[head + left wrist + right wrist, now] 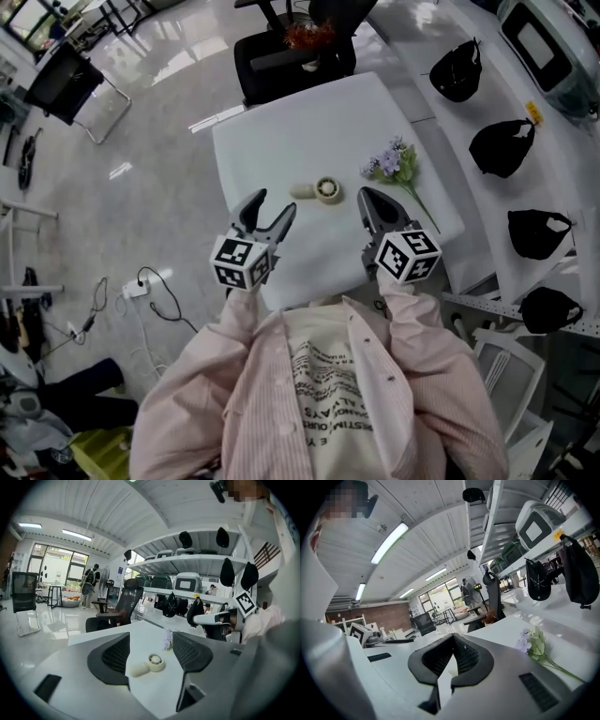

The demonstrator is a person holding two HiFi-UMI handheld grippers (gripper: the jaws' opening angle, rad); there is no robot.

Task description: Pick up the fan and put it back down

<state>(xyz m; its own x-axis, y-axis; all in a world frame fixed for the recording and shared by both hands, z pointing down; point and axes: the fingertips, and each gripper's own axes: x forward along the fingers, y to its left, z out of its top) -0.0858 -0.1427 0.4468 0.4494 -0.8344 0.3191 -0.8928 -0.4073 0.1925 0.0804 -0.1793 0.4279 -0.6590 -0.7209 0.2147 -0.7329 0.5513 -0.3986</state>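
A small cream hand-held fan [319, 189] lies flat on the white table [281, 131], its round head to the right and its handle to the left. My left gripper [273, 202] hovers open just short of the handle, with nothing between its fingers. In the left gripper view the fan [149, 663] lies on the tabletop beyond the spread jaws of the left gripper [151, 637]. My right gripper [366, 195] hangs shut and empty to the right of the fan's head. Its closed tips [453, 638] hide most of the fan in the right gripper view.
A sprig of purple artificial flowers [394, 164] lies at the table's right side, close to the right gripper. A black office chair [291, 42] stands behind the table. Black bags [502, 145] hang along the shelf on the right. Cables lie on the floor at left.
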